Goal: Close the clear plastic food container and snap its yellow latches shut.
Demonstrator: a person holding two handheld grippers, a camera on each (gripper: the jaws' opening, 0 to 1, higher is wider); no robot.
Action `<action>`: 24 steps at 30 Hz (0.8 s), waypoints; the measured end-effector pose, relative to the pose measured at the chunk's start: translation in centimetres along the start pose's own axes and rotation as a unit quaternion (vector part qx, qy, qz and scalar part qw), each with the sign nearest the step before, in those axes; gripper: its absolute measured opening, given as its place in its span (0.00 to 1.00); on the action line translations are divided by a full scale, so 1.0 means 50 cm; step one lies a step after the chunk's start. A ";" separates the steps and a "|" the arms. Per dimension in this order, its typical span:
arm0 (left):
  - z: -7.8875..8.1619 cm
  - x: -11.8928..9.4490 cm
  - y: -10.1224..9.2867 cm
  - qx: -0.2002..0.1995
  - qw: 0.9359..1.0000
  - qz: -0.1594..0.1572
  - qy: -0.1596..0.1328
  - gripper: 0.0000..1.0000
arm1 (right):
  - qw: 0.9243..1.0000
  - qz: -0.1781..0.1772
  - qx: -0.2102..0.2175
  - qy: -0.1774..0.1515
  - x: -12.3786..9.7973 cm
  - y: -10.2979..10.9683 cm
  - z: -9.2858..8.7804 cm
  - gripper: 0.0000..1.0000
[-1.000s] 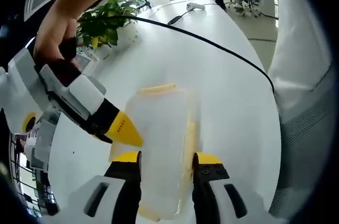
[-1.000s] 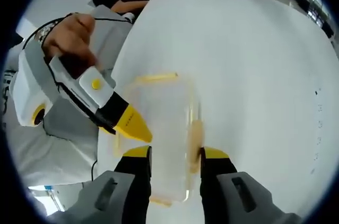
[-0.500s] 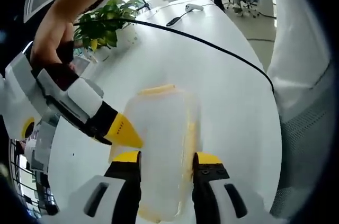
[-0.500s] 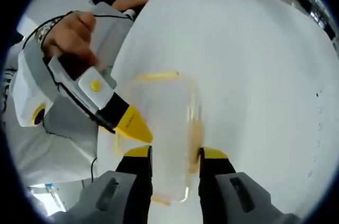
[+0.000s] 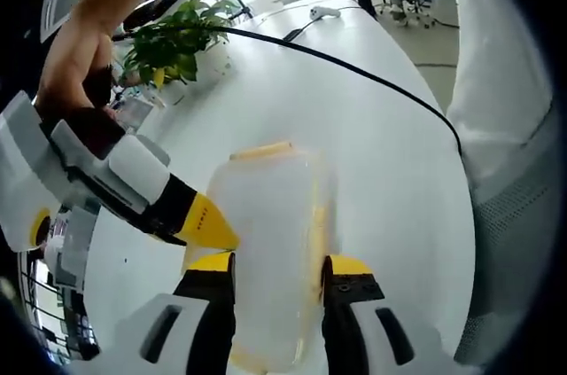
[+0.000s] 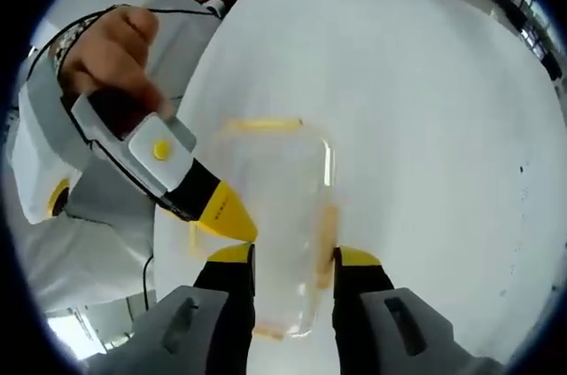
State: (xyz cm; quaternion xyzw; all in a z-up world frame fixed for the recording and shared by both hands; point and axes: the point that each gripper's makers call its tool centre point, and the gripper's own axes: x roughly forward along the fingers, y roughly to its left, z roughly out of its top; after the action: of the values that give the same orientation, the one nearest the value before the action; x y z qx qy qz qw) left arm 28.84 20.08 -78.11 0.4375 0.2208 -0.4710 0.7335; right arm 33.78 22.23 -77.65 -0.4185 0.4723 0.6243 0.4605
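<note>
Here's the clear container sitting flat on the white bench, lid resting on top, and the left gripper has its jaws apart, one on each long side, the box between them. In the right gripper view the right gripper straddles it the same way, jaws apart, not visibly clamped. Yellow latches show at the far end and along one side. Thin plastic, empty by the look of it: likely light, slick and a bit flexible, so press on the latch tabs over the rim, not the lid's middle
</note>
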 end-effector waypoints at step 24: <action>-0.012 -0.003 -0.009 0.019 1.000 0.016 -0.002 0.31 | 0.998 -0.004 -0.035 0.053 0.019 0.005 0.010 0.25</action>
State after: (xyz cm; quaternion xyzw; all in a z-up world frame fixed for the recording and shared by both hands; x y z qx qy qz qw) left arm 28.43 20.60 -78.51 0.4541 0.2038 -0.4641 0.7327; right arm 33.28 22.85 -78.40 -0.4684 0.4722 0.6158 0.4224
